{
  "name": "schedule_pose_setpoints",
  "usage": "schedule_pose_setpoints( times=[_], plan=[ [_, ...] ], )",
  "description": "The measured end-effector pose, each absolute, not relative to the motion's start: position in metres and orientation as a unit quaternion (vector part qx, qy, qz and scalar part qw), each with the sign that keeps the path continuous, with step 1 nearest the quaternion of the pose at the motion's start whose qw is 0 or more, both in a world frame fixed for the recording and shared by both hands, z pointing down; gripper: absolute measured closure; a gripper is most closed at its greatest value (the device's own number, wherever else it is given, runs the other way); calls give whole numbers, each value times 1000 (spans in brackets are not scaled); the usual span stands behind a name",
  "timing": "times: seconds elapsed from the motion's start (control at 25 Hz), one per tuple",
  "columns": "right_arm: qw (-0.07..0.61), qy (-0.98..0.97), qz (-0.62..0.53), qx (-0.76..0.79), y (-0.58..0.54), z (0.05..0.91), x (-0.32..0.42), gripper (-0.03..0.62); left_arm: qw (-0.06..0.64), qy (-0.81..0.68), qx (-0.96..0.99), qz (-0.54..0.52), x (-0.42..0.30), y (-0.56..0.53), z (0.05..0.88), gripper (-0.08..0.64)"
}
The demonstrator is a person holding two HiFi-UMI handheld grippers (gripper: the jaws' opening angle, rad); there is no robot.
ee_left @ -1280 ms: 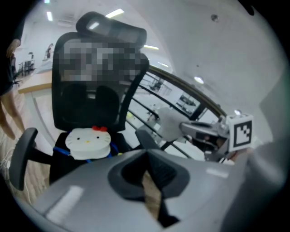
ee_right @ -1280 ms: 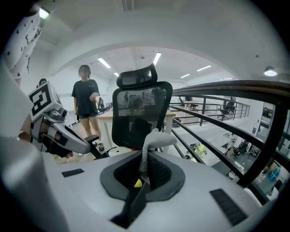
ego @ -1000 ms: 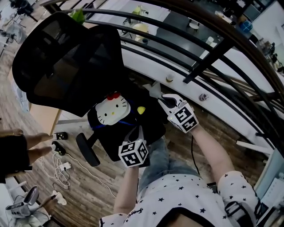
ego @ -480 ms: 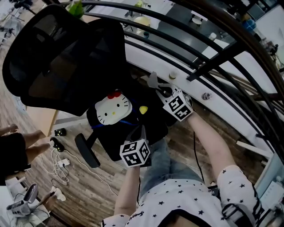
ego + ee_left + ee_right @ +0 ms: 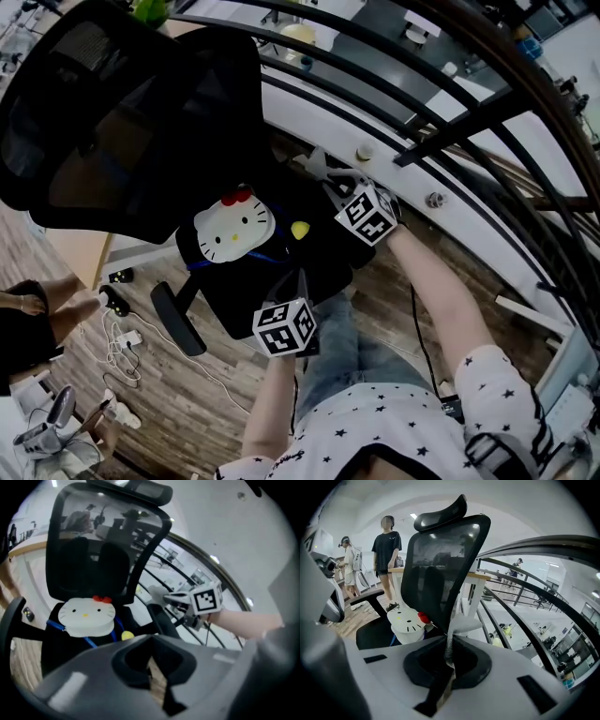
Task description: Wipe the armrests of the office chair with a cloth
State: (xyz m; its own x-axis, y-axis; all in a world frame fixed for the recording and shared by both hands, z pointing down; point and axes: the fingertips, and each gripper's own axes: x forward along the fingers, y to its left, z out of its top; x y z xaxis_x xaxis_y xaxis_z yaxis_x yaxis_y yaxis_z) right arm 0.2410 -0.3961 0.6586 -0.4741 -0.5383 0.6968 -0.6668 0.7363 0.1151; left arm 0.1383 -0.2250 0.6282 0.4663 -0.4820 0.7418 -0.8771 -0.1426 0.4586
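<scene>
A bystander's legs [image 5: 52,309] stood at the far left on the plank floor [image 5: 202,403], beside a tangle of white cables [image 5: 127,347]. Next was the chair [image 5: 112,103], with a broad back of black see-through mesh in a smooth dark frame above a black seat. Its left armrest [image 5: 176,321], a rounded dark pad on a slim stalk, stuck out clear of both tools. On the seat, against the back, lay a soft white cushion [image 5: 232,231], cat-faced with a red bow, and a small yellow knob [image 5: 300,229] sat just beside it.

The left gripper [image 5: 298,283] hung over the seat's front edge, its marker cube toward the person. Its grey jaws were pressed together with nothing between them, and only a sliver of floor showed past them. The right gripper [image 5: 337,187] was at the chair's right side, its jaws pinching the cloth [image 5: 322,167], a pale, limp, crumpled rag that bunched out past the tips. The cloth lay over the right armrest [image 5: 161,620], a dark curved pad. It seemed to touch the pad, though the shade there made contact hard to confirm. Farther right, round dark metal rails [image 5: 450,103] curved past a white ledge.
</scene>
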Motion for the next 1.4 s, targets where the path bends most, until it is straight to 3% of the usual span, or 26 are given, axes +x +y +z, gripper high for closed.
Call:
schedule_pose_setpoints(
  times=[0.48, 1.4],
  plan=[
    [399, -846, 126, 330, -369, 703, 239, 566, 462, -473, 718, 220, 139, -223, 636, 554],
    [404, -841, 160, 321, -332, 708, 244, 566, 451, -458, 731, 230, 154, -209, 630, 554]
  ],
)
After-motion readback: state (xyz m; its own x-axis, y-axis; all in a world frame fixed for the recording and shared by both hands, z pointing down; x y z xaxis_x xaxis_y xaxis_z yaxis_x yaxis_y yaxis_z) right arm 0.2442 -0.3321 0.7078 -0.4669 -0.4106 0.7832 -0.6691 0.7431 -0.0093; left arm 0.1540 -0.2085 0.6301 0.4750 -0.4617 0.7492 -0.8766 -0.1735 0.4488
